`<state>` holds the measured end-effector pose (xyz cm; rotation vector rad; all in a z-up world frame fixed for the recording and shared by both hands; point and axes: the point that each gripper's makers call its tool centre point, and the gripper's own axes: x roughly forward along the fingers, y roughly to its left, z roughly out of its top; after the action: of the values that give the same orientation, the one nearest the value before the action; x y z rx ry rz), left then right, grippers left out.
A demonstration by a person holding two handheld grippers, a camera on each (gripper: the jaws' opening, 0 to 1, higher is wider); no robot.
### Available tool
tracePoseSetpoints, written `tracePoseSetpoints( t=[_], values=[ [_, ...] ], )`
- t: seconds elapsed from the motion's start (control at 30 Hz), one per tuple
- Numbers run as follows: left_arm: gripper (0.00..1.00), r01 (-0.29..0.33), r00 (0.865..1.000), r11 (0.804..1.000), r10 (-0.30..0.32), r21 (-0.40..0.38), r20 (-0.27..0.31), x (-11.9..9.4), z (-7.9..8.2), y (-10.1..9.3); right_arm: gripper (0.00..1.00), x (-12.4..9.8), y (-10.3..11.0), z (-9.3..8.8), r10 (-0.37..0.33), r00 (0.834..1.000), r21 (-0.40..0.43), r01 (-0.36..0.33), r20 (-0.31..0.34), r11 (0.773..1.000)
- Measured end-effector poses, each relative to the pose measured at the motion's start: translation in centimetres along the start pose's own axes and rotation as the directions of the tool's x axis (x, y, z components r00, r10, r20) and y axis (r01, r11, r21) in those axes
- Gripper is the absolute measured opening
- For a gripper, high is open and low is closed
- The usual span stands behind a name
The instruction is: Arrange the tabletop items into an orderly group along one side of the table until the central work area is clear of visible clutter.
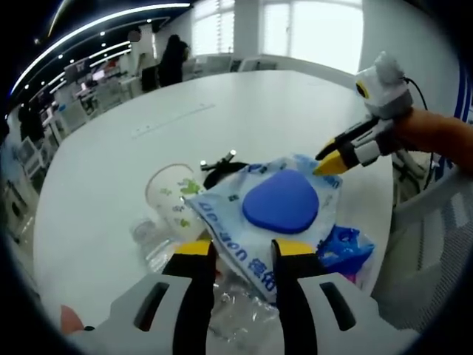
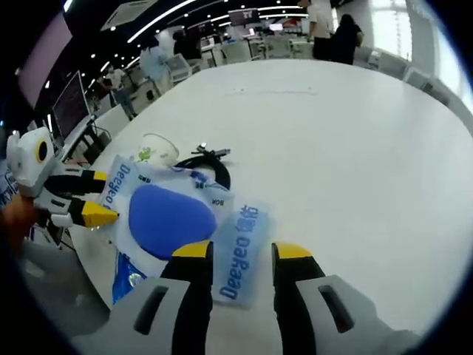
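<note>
While wipes pack [image 2: 174, 214] nears table [image 2: 355, 148] edge | far side open

White table [image 2: 355, 148] carries wipes pack [image 2: 166, 218], paper cup [image 2: 157, 148], black cable [image 2: 211, 164].

The table [image 2: 355, 148] is plain white. The pack [image 1: 275, 214] is pale blue and white with blue lettering — a solid royal-blue lid [image 1: 281, 200] sits at its middle. A darker blue wrapper [image 1: 346, 250] shows beside it. The cup [image 1: 171, 194] is clear-white with a green leafy print. The cable [image 2: 209, 164] is black. The left gripper [image 1: 242, 255] has black jaws tipped yellow on a light grey body — the right gripper [image 2: 242, 255] has the same colours.
</note>
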<state>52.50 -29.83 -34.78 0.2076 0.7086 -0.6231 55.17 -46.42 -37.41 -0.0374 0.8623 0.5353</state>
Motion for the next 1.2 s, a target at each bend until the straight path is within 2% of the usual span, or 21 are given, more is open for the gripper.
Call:
tracePoseSetpoints(
  t=[0.57, 1.2],
  values=[
    [0.23, -0.001, 1.000, 1.000, 0.001, -0.009, -0.010, 0.41, -0.18, 0.05, 0.24, 0.36, 0.16, -0.51, 0.015, 1.000, 0.020, -0.015, -0.021, 1.000],
    [0.15, -0.014, 1.000, 1.000, 0.014, 0.001, -0.014, 0.58, -0.30, 0.31, 0.14, 0.27, -0.42, -0.48, -0.011, 1.000, -0.040, 0.010, -0.018, 0.999]
  ],
)
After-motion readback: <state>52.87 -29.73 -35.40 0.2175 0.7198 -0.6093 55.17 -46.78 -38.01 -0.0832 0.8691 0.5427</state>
